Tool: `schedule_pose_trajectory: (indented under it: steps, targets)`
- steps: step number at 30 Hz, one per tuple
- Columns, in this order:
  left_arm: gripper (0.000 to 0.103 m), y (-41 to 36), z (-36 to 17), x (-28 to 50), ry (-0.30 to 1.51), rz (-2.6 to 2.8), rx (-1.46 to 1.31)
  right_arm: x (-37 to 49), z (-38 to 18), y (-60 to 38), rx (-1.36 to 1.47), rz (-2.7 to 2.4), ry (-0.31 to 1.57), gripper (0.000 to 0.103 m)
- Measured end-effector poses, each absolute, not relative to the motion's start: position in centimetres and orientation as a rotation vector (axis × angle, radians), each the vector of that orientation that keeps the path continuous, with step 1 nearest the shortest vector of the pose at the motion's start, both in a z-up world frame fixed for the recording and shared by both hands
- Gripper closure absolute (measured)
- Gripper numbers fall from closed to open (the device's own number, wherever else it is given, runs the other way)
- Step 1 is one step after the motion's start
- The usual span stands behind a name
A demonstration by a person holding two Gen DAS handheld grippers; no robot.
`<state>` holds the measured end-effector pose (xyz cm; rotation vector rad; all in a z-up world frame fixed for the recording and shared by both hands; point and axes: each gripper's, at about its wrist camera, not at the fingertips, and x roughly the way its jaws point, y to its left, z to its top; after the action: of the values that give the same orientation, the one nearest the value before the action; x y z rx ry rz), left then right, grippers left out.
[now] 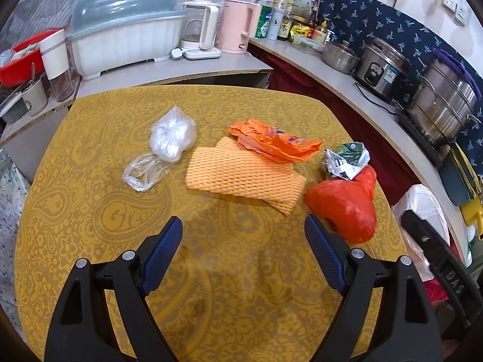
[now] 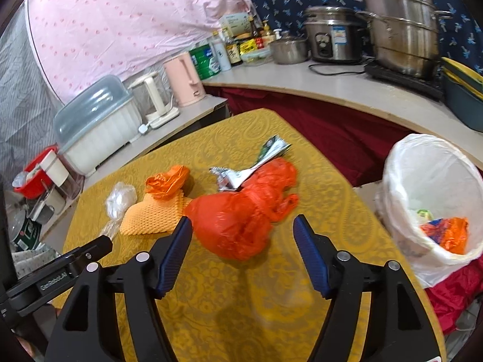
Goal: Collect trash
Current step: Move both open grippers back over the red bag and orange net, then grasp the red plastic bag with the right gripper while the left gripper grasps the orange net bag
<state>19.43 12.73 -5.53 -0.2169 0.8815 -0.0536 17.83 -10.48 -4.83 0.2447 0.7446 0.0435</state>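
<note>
Right hand-held gripper (image 2: 243, 250): wide apart, nothing held; red bag (image 2: 238, 220) just beyond the tips, centre of the right wrist view.
Left hand-held gripper (image 1: 243, 250): wide apart, empty; hovering over bare surface (image 1: 90, 241), lower centre of the left wrist view.
Trash left: clear wrap (image 1: 169, 138), foam net (image 1: 241, 178), orange wrapper (image 1: 277, 141), crumpled foil pack (image 1: 347, 160).
Bin (image 2: 392, 163): right edge, lined white, some trash already inside.
Step, likely: close on the bag's bulging middle, not its loose tail; lift clear before swinging to the bin.
</note>
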Motion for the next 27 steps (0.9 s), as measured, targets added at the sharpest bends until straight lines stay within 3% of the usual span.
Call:
schedule_pose_trajectory:
  steps: [16, 17, 21, 23, 27]
  targets:
    - [0.019, 13.0, -6.0, 23.4, 0.889, -0.065, -0.234, 23.3, -10.0, -8.8, 0.266, 0.017, 0.827, 0.031]
    - [0.019, 12.9, -6.1, 23.6, 0.891, -0.067, -0.233, 23.5, -10.2, -8.8, 0.272, 0.023, 0.835, 0.033]
    - [0.018, 12.5, -6.2, 24.2, 0.895, -0.076, -0.232, 23.4, -10.9, -9.2, 0.299, 0.050, 0.853, 0.066]
    - [0.018, 12.2, -6.2, 24.6, 0.893, -0.082, -0.229, 22.9, -10.7, -9.1, 0.288, 0.066, 0.845, 0.075]
    - [0.017, 11.4, -5.9, 25.5, 0.884, -0.102, -0.223, 21.6, -9.9, -9.5, 0.293, 0.080, 0.827, 0.080]
